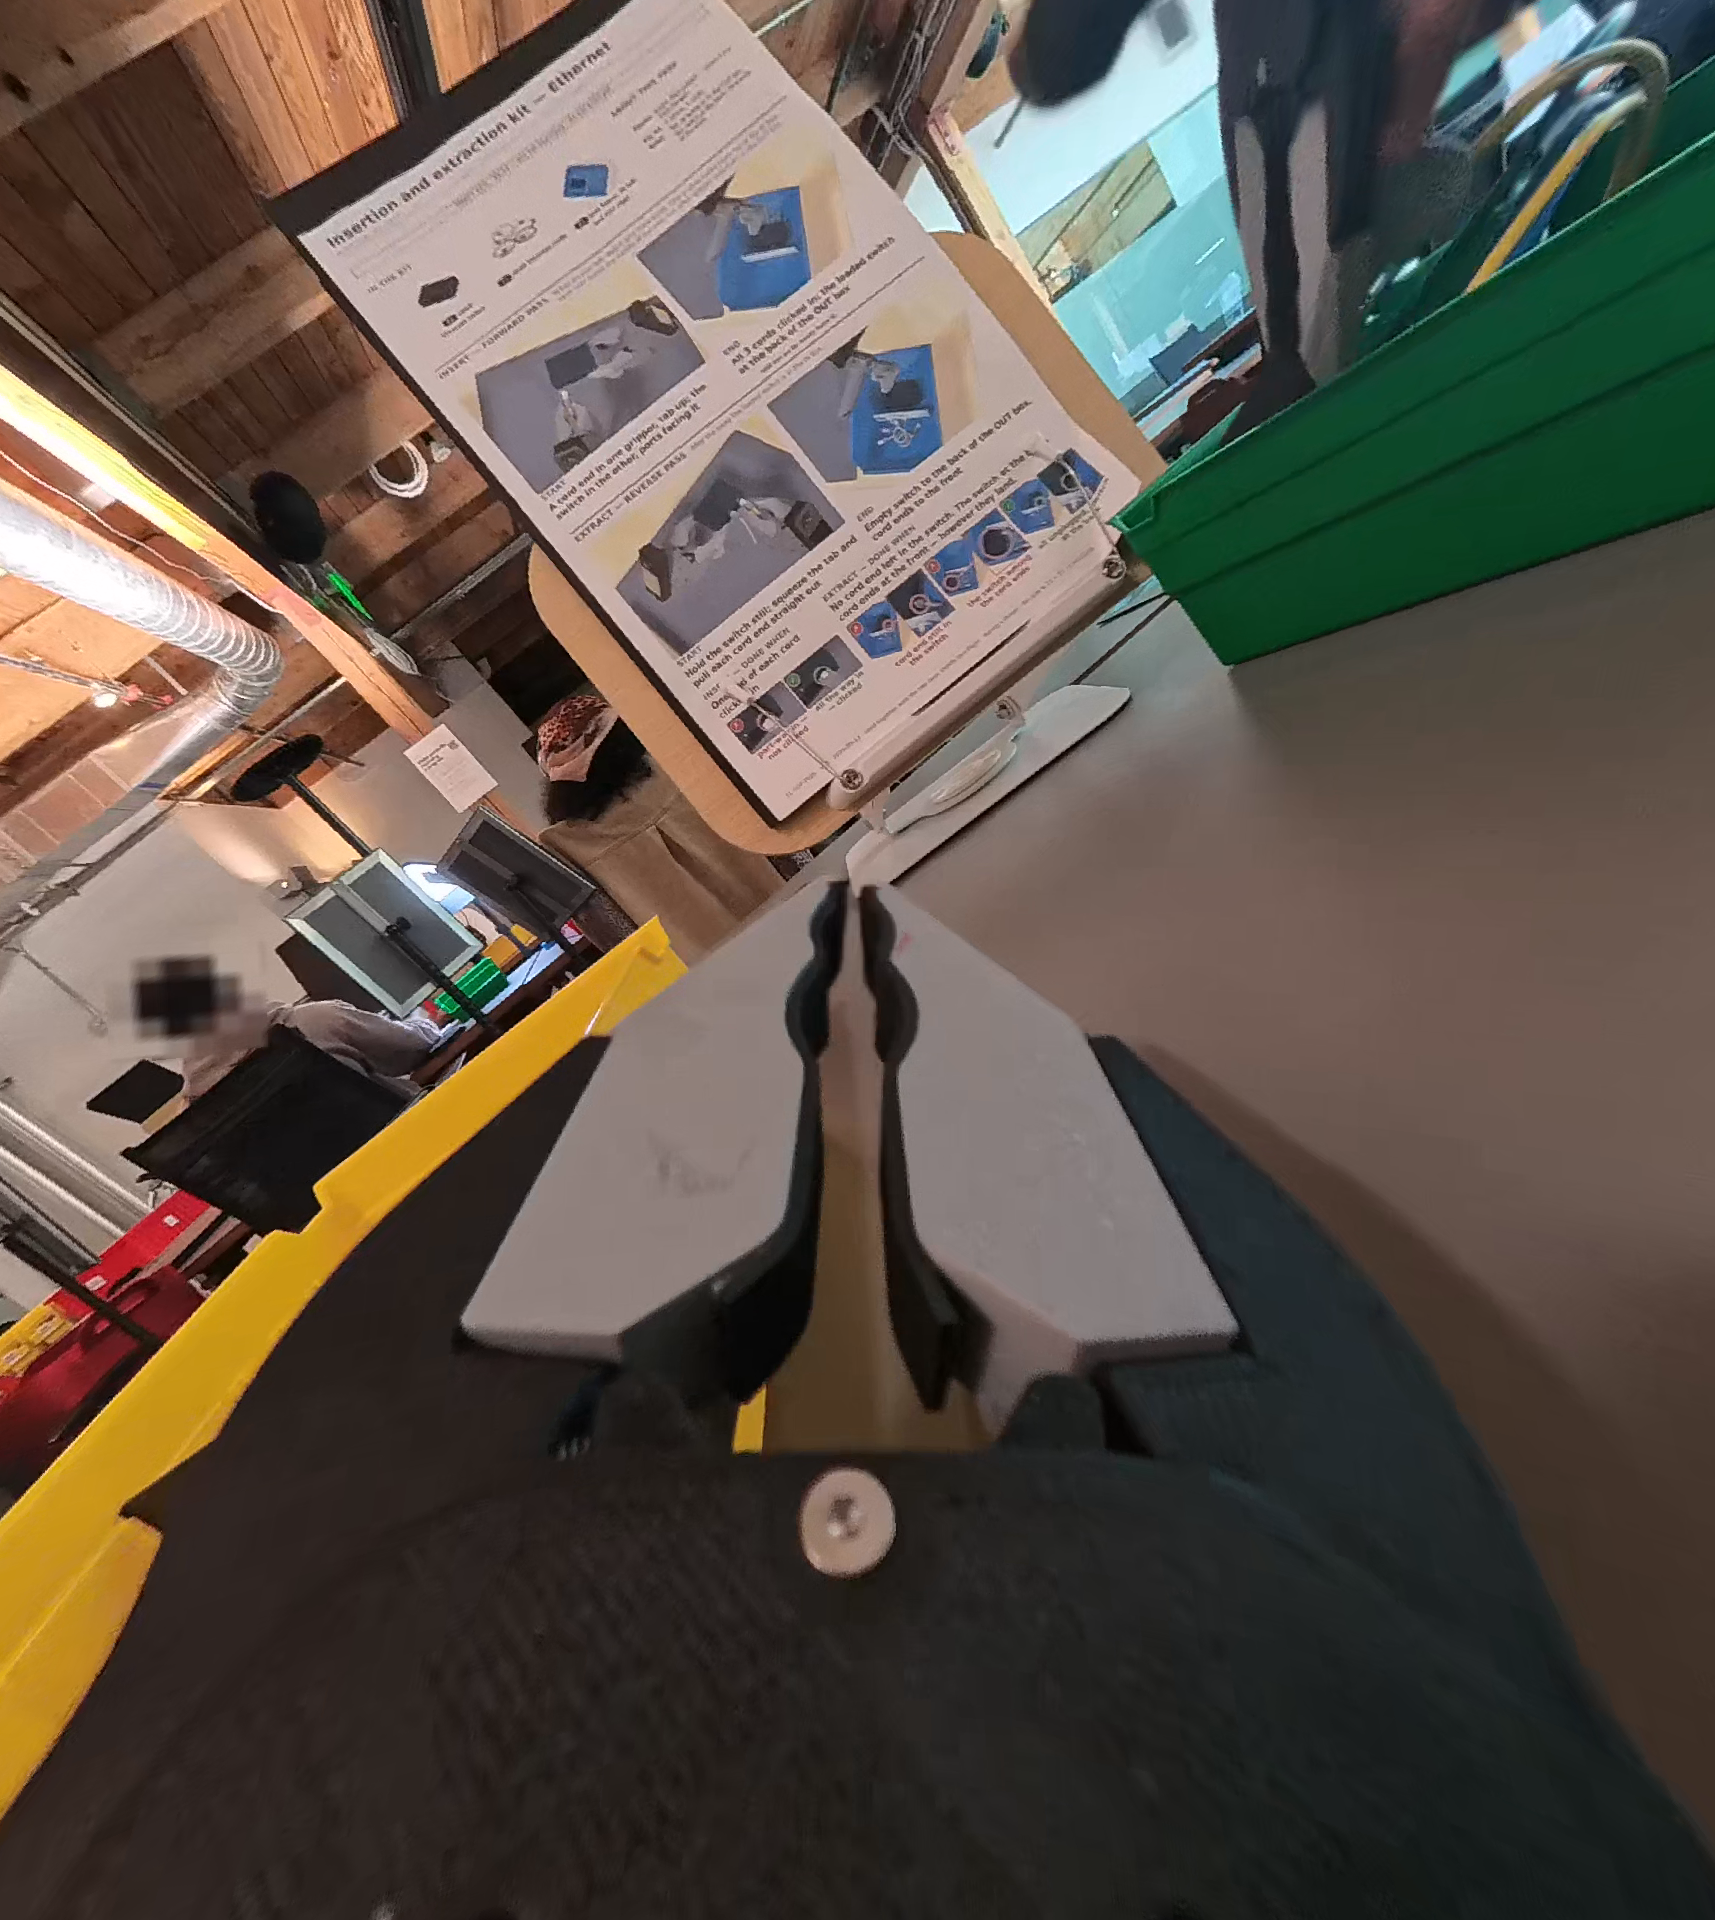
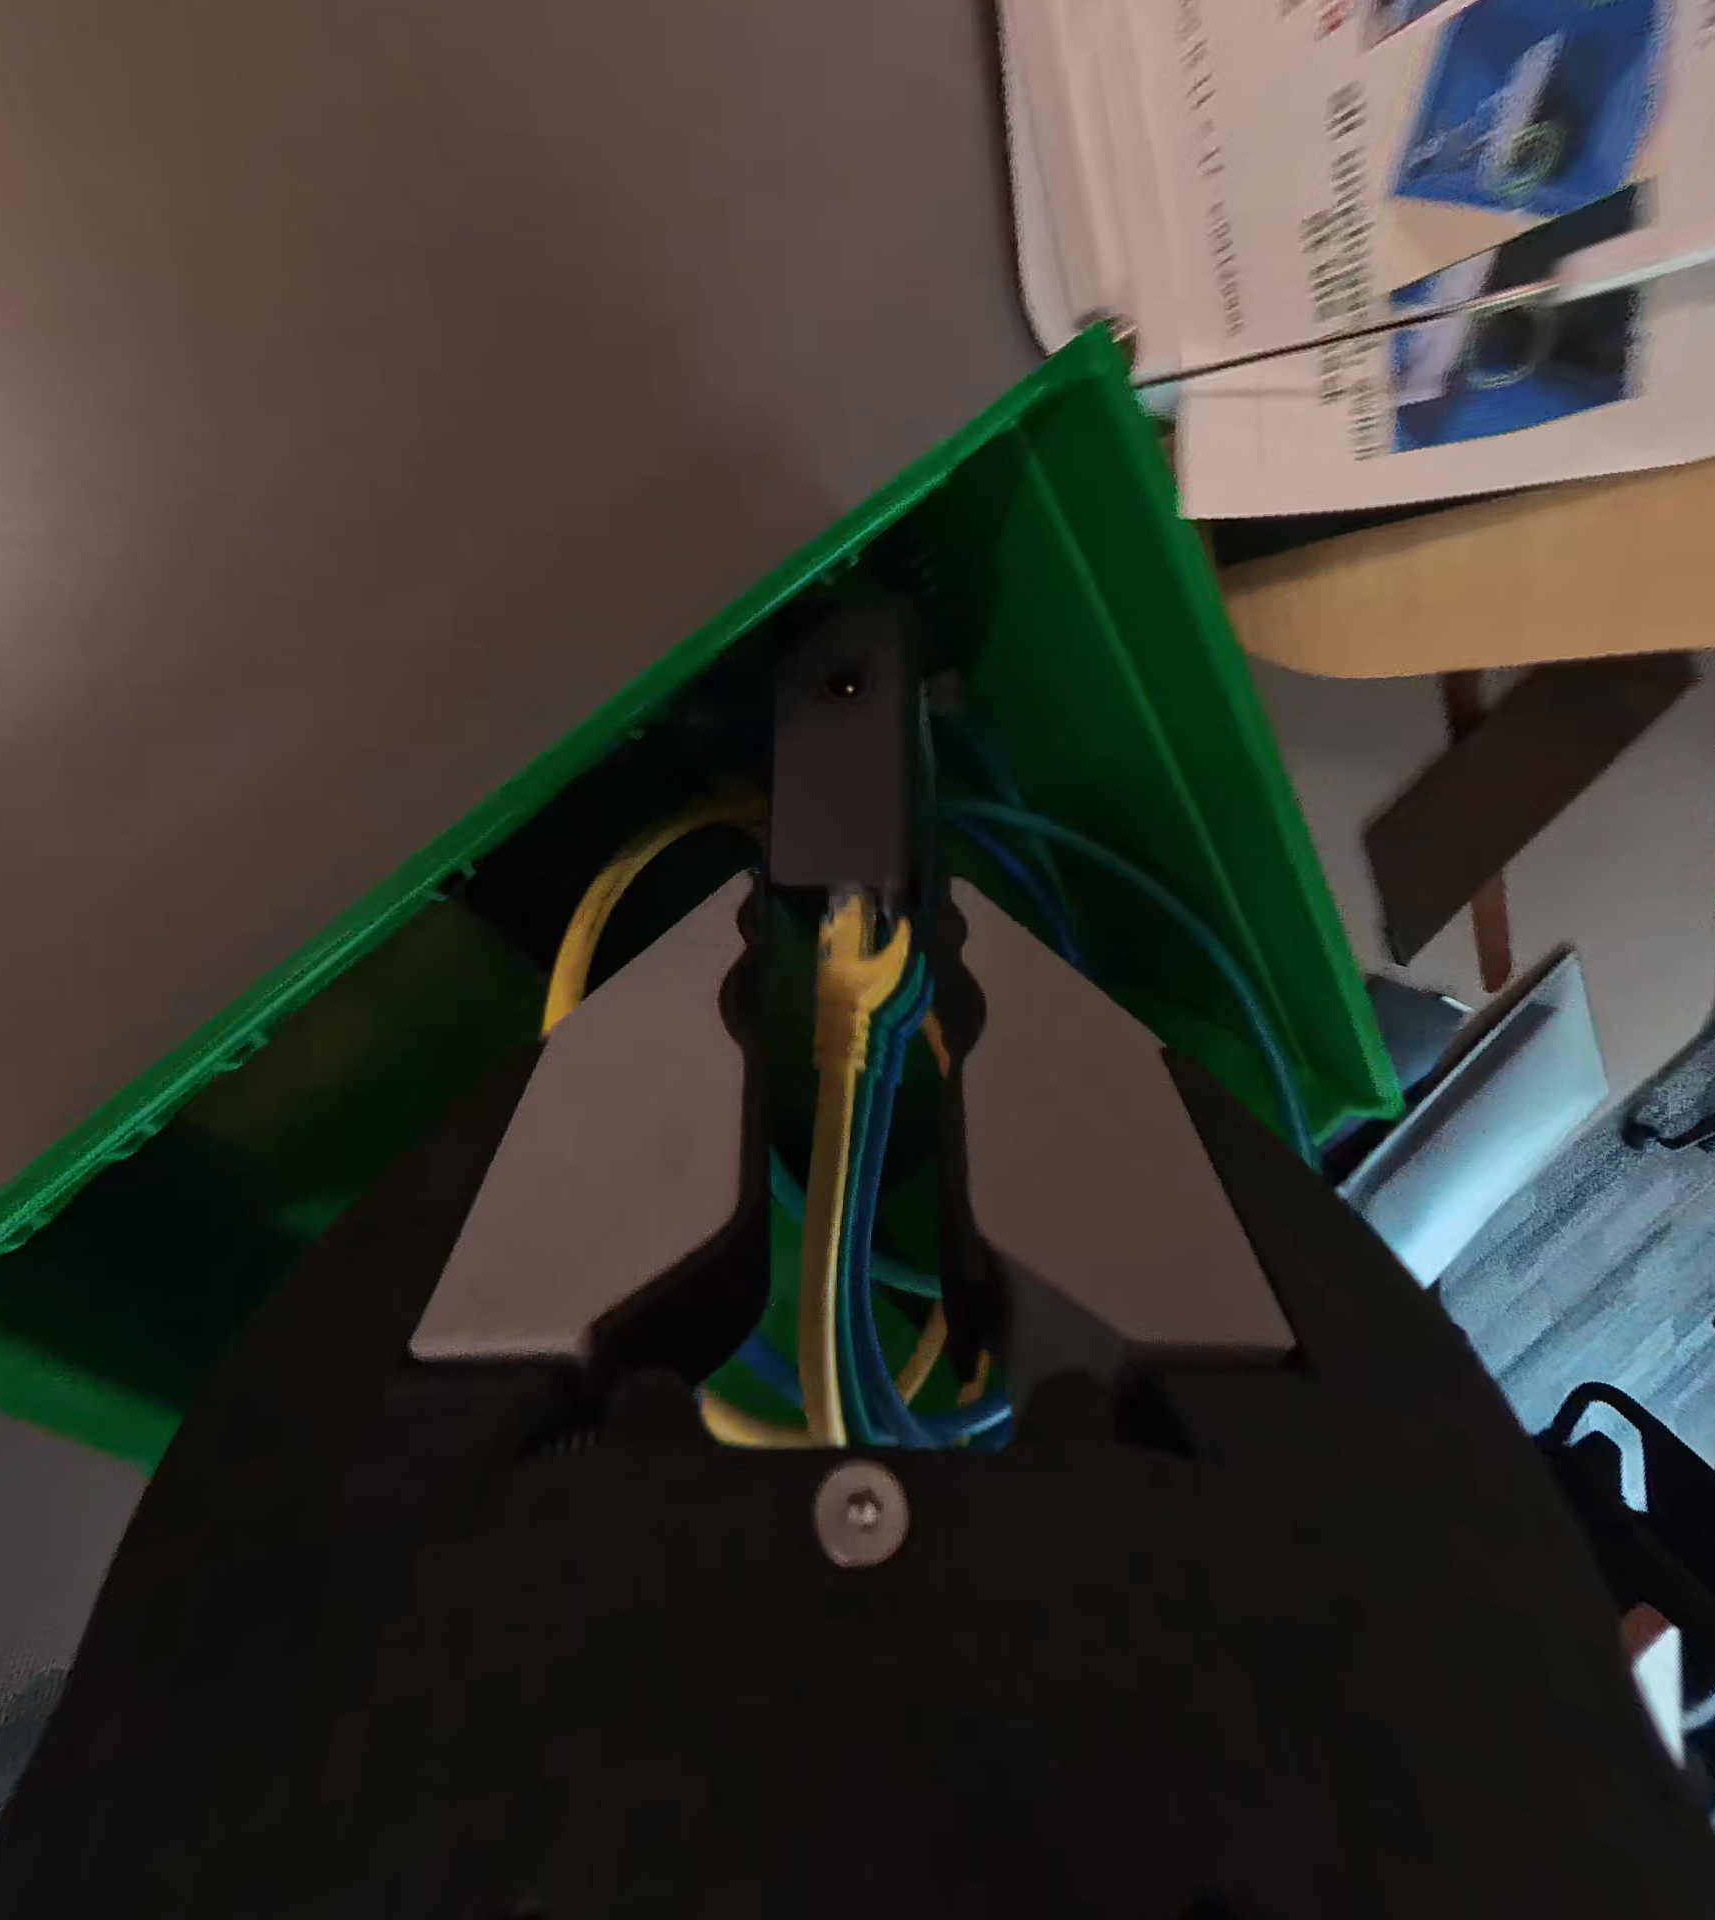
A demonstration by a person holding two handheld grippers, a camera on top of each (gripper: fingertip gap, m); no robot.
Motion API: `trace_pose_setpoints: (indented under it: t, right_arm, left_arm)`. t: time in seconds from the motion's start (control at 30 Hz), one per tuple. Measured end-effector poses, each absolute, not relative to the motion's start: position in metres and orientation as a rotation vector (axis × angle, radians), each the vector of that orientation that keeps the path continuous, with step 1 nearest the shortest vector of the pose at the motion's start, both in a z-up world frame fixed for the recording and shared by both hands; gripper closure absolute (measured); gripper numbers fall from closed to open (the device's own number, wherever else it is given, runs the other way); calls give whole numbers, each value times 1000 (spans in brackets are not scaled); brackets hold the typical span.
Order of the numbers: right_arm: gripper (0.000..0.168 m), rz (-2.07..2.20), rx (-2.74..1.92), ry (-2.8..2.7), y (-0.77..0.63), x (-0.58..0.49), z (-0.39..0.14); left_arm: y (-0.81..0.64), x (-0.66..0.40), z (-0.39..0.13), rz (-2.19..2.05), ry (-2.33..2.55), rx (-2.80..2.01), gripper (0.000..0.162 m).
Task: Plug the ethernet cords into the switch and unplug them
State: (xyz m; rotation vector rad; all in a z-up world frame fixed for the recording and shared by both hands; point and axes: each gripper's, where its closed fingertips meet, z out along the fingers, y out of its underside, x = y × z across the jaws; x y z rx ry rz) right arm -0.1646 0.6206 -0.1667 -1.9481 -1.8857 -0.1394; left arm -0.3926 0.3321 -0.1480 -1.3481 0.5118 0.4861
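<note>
In the right wrist view, a black switch (image 2: 837, 769) lies inside a green bin (image 2: 1092, 727), with a yellow cord (image 2: 848, 997) and green and blue cords (image 2: 894, 1049) plugged into its near end. My right gripper (image 2: 853, 914) is open. Its fingertips (image 2: 751, 935) stand just short of the switch's near end, and the cords run back between the fingers without being pinched. In the left wrist view, my left gripper (image 1: 854, 909) is shut with nothing between its pads. It is low over the grey table (image 1: 1455, 935), away from the switch.
A yellow bin (image 1: 396, 1174) lies close on the left of the left gripper. The green bin (image 1: 1507, 468) stands at the right rear of the table. An instruction sheet on a stand (image 1: 728, 416) is straight ahead. People and monitors are in the background. About 35 centimeters separates my left fingertips from my right.
</note>
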Motion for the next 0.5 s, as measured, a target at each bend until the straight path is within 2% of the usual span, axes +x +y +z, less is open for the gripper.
trace_pose_setpoints:
  t: [0.07,0.1,0.17,0.3,0.4,0.47,0.5]
  right_arm:
    - [134,-23,-1928,-1807,610,-167,-139]
    - [123,75,-1938,-1770,602,-167,-126]
    - [112,236,-1967,-1628,594,-161,-96]
    - [98,465,-1946,-1260,582,-133,-41]
    - [100,308,-1902,-1134,554,-101,-40]
    - [121,163,-1979,-1126,526,-80,-61]
    - [126,89,-1984,-1149,512,-74,-69]
  left_arm:
    - [333,-392,-150,496,521,-1362,154]
    - [333,-390,-152,503,534,-1367,153]
    - [333,-385,-156,492,558,-1394,148]
    - [337,-373,-170,324,539,-1628,118]
    - [327,-376,-162,285,526,-1795,101]
    - [310,-376,-142,240,510,-1805,101]
    - [301,-376,-128,216,504,-1778,103]
